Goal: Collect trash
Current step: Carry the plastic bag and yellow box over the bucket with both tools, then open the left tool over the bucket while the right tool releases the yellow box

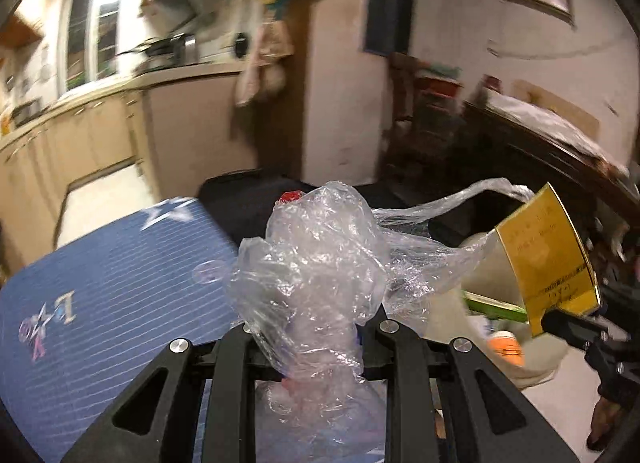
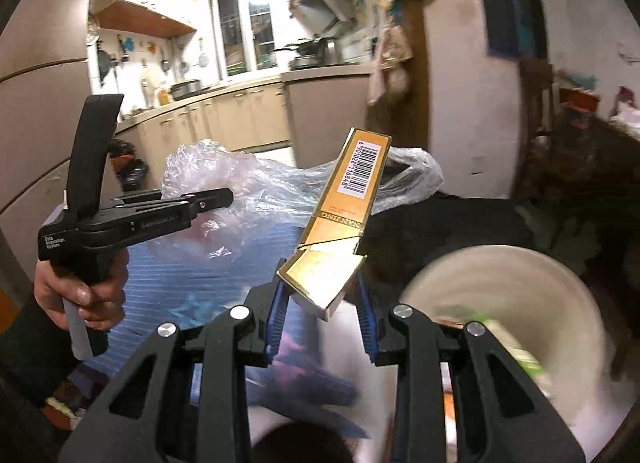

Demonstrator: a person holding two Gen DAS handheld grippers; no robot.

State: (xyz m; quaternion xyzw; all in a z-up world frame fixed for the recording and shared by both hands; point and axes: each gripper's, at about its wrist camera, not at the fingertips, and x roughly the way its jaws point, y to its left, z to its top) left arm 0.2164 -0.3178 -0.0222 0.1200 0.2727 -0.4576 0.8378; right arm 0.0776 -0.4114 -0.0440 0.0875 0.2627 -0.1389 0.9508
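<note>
Holding a crumpled clear plastic bag (image 1: pixel 316 263) in the left gripper (image 1: pixel 316 327), jaws clenched on the plastic, which bunches up over them and trails off to the right. Seen from the right wrist, the same bag (image 2: pixel 240 191) billowing past the left gripper (image 2: pixel 208 199), gripped by a hand (image 2: pixel 80 291) around its black handle; small white lettering on that tool reading "Data Acquisition System", with a fainter logo along the side, too dim to spell out.

Gripping a gold cardboard box (image 2: pixel 340 223) in the right gripper (image 2: pixel 320 315), blue-lined jaws clamped on its lower torn-open end, box tilted up and away. White barcode sticker on its narrow side, digits roughly "6901028116848"; gold capitals near the tear, upside down, ending in "...NTING", the rest unclear. From the left wrist, the same box (image 1: pixel 548 255) showing a broad yellow face with small dark print, too blurred to read, at the right gripper (image 1: pixel 560 323).

Below both: a blue striped mat (image 1: pixel 100 303) with a white star and pale letters, unreadable through blur. To the right, a pale round bin (image 2: pixel 500 295), smeared by motion, with green and orange scraps inside.
</note>
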